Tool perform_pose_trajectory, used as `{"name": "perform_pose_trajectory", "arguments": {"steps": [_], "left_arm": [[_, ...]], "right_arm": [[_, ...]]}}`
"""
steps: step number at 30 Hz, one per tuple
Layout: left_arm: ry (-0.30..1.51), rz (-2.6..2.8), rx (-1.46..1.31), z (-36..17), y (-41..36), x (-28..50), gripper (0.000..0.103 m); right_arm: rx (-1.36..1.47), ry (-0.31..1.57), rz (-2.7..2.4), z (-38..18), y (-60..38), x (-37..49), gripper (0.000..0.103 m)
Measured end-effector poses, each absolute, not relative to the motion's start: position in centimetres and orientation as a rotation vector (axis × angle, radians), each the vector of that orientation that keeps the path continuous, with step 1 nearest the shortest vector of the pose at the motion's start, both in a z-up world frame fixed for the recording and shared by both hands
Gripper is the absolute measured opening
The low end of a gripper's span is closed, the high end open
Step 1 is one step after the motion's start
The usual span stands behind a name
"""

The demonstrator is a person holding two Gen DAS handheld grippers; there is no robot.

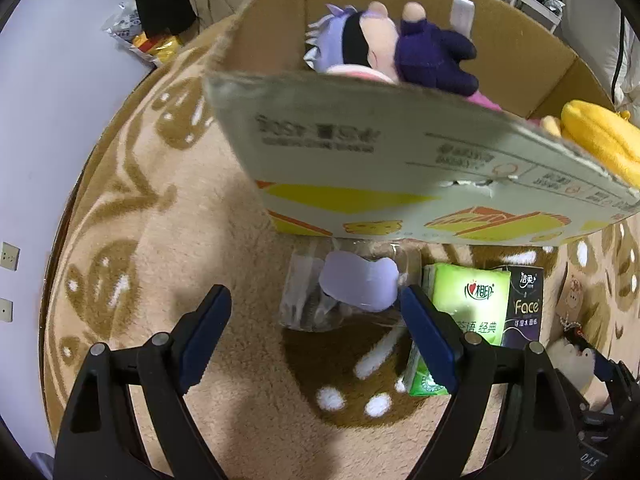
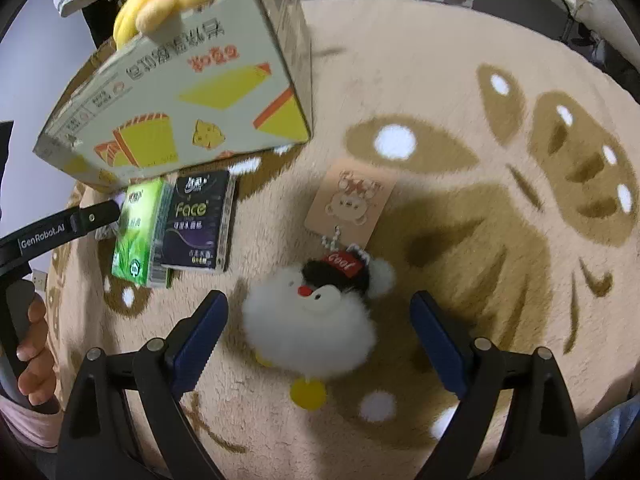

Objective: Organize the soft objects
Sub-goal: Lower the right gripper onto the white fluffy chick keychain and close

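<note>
**Penguin lined up between the right jaws; box part-filled**

On the rug, left wrist view: the left gripper [image 1: 316,332] has its jaws wide apart and empty. Just ahead at 12 o'clock lies a clear bag [image 1: 340,288] with something pale purple inside, flat on the carpet [image 1: 192,240], close against the foot of the cardboard box [image 1: 400,168]. Green tissue pack [image 1: 468,300] touches the right finger's outer side, at about 2 o'clock; black tissue pack [image 1: 524,308] just beside it. The box is open on top. Inside: a doll [image 1: 400,52] in purple clothes lying on its side. A yellow plush [image 1: 600,140] drapes over the near rim at the right.

Right wrist view: the right gripper [image 2: 318,332] also has jaws spread, nothing held. The white penguin toy [image 2: 316,320] sits directly between the fingers, slightly left of centre, touching neither as far as I can tell. Its long axis runs from 6 to 1 o'clock, head away from the camera, card tag [image 2: 348,200] beyond it at 12. The box stands at 10 o'clock, well apart from the toy.

Judgement: the right side is nearer the penguin; closing should catch its body across the width. The fluffy body will likely compress a lot.
</note>
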State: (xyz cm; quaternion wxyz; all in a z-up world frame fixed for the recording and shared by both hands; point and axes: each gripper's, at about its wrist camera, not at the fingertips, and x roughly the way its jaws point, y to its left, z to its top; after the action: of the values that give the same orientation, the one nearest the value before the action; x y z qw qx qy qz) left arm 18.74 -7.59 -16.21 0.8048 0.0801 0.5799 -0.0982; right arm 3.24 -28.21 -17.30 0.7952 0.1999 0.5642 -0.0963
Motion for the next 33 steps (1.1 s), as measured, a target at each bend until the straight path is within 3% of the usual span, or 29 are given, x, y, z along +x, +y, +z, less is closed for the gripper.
{"name": "perform_pose_trajectory", "arguments": {"steps": [15, 24, 26, 27, 33], "left_arm": [[1.268, -0.259, 0.191, -18.2, -9.9, 19.8, 0.086], [1.267, -0.246, 0.176, -18.5, -10.2, 20.3, 0.086], [1.269, -0.250, 0.166, -18.7, -10.0, 20.4, 0.083], [1.271, -0.254, 0.162, -18.8, -9.9, 20.4, 0.078], [1.277, -0.252, 0.152, -19.1, -9.6, 20.2, 0.077]], "right_arm": [[0.437, 1.240, -0.204, -19.3, -28.2, 3.8, 0.096], [0.371, 1.268, -0.220, -18.8, -26.9, 3.8, 0.065], [0.354, 1.272, -0.237, -18.7, -26.8, 3.8, 0.044], [0.343, 1.276, -0.256, -18.6, -26.7, 3.7, 0.041], [0.377, 1.280, -0.256, -18.5, -27.0, 3.7, 0.040]]}}
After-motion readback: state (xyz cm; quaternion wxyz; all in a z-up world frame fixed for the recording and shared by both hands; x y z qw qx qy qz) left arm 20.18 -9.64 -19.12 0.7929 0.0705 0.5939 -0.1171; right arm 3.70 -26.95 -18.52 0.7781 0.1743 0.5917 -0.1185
